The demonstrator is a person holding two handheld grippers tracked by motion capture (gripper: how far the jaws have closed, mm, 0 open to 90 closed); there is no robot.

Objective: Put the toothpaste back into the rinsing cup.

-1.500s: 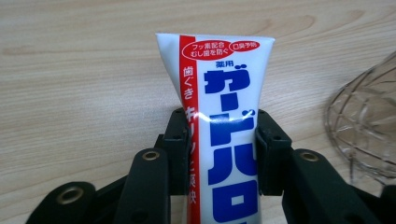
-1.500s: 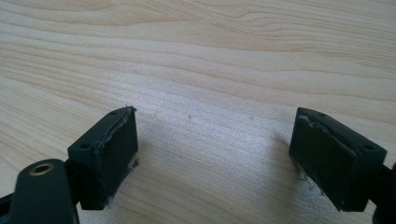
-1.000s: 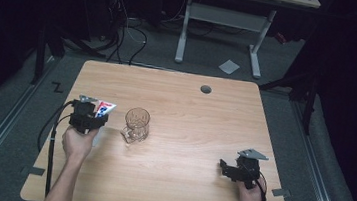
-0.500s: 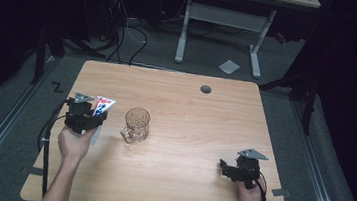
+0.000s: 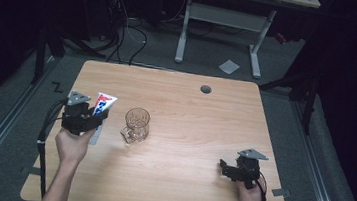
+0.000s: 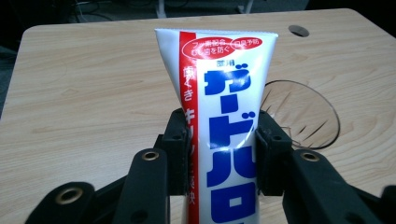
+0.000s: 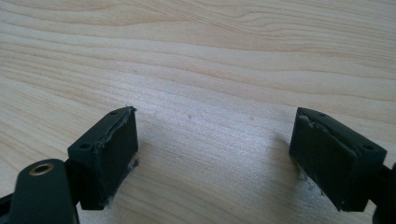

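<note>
Toothpaste tube (image 6: 224, 121), white with a red stripe and blue lettering, sits pinched between the two black jaws of the left gripper (image 6: 219, 154), whose pads press on its sides. In the left gripper view the tube rises from between the jaws with its flat crimped end uppermost, widening toward that end. In the high view the left gripper (image 5: 84, 116) is held in the person's left hand (image 5: 72, 144) over the left part of the tabletop (image 5: 183, 181), and the tube (image 5: 103, 103) sticks out of it, slanting up and away from the person, its crimped end off the wood. A cable trails from this gripper toward the tabletop's left edge.

Just to the right of the tube stands a clear glass mug (image 5: 136, 123), upright, its handle turned toward the person; its round rim (image 6: 303, 116) shows behind the tube in the left gripper view, near but apart from it.

Well apart, near the tabletop's right front corner, the right gripper (image 5: 232, 169) is held low in the person's right hand (image 5: 250, 198). Its jaws are spread wide, with bare wood grain (image 7: 210, 93) between them and nothing held. A small dark round grommet (image 5: 206, 89) lies near the far edge of the tabletop.
</note>
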